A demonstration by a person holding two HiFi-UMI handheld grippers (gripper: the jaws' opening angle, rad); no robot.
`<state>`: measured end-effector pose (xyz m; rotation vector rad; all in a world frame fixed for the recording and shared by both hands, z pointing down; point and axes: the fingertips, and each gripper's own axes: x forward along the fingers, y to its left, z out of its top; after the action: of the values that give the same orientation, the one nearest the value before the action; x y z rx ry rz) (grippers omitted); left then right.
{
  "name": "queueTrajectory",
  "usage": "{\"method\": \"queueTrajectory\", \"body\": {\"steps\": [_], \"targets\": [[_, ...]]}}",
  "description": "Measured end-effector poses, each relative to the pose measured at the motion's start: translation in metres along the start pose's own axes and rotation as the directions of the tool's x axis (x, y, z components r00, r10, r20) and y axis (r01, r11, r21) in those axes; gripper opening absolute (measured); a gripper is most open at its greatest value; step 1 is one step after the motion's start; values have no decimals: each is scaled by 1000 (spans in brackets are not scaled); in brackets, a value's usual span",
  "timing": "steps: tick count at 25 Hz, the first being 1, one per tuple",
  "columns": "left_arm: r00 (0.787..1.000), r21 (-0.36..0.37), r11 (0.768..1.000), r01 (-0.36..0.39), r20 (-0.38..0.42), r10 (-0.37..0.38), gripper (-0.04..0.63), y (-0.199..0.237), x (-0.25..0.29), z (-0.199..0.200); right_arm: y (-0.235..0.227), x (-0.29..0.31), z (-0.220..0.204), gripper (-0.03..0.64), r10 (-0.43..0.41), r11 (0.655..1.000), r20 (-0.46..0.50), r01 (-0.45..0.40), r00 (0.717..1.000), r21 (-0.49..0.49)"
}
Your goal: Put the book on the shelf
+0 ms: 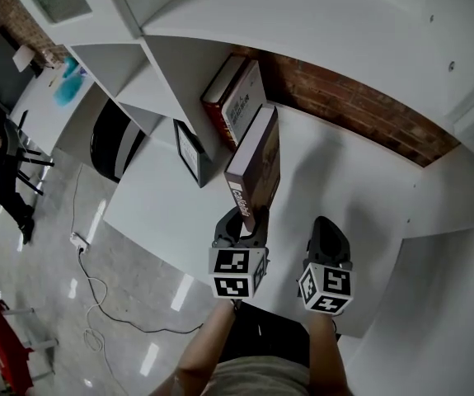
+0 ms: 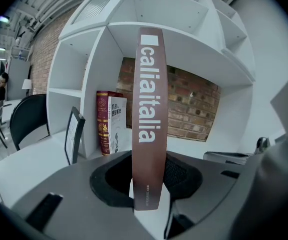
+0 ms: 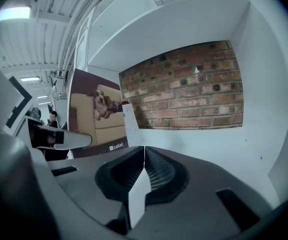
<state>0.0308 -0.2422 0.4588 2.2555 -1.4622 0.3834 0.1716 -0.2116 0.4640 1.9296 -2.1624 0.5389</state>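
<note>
Before shelf (image 1: 171, 64), brown book (image 1: 255, 159) upright, spine toward person, clenched in left gripper (image 1: 245, 221); right gripper (image 1: 329, 233) closed, empty.

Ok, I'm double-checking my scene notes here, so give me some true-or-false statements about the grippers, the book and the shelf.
1. The left gripper is closed on the brown book, held upright. True.
2. The right gripper holds a second book. False: its jaws are together, with nothing between them.
3. The shelf compartment ahead stands empty. False: a red book and a white book stand at its left side.
4. A brick wall backs that compartment. True.
</note>
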Motion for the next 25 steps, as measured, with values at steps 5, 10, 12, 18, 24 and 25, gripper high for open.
{"method": "queueTrajectory", "body": {"steps": [5,10,12,18,24,25], "targets": [[1000,4,1000,7,3,-7,147,0,7,2,2,3,-10,17,0,1000,-20,1,1000,15],[1000,4,1000,16,-2,-16,147,8,17,4,7,12,-8,17,-7,1000,-23,8,1000,13],[1000,0,1000,20,-10,-20,147,13,22,3,10,17,-7,17,-13,1000,-25,13,1000,12],[998,13,999,47,-31,-46,147,26,48,0,11,31,-10,17,-31,999,-45,32,998,19],[997,12,998,60,-49,-59,147,36,71,-1,6,45,-21,17,-56,997,-79,60,995,51],[997,13,998,61,-52,-61,147,37,75,-1,6,47,-23,17,-57,996,-83,62,995,60]]}}
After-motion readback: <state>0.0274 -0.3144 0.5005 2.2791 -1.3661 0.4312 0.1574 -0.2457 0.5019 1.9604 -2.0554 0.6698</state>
